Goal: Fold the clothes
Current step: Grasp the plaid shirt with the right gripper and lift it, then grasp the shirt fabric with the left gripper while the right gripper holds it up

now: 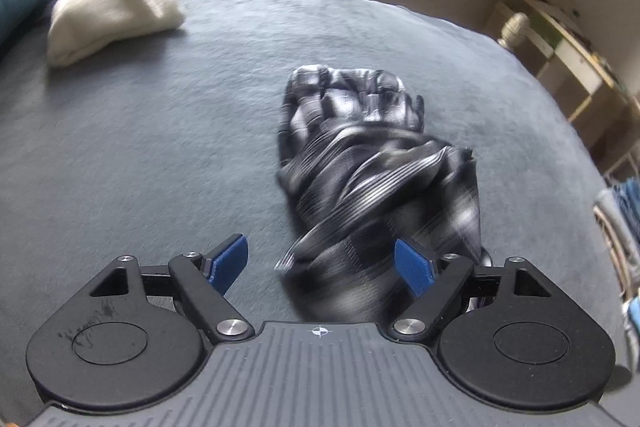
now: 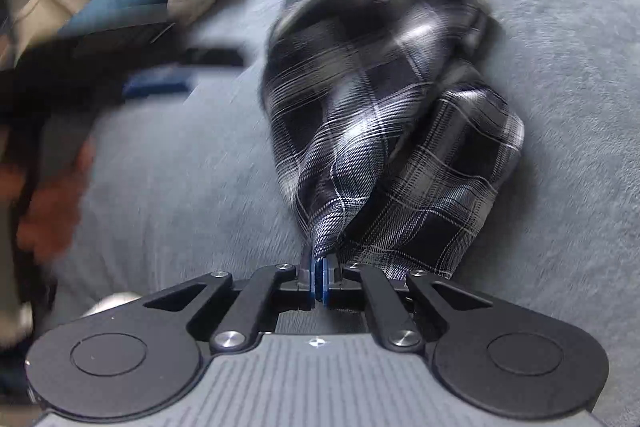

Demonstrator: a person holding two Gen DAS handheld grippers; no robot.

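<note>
Right gripper (image 2: 319, 269) pinches the plaid shirt (image 2: 380, 131) edge, left gripper (image 1: 322, 265) spread, empty — take the matching corner, then spread flat on bed (image 1: 140, 147).

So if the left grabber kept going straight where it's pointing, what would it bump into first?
Probably the checked cloth: it lies bunched between the open left gripper fingers and stretches ahead over the grey blanket. Depth is unclear.
</note>
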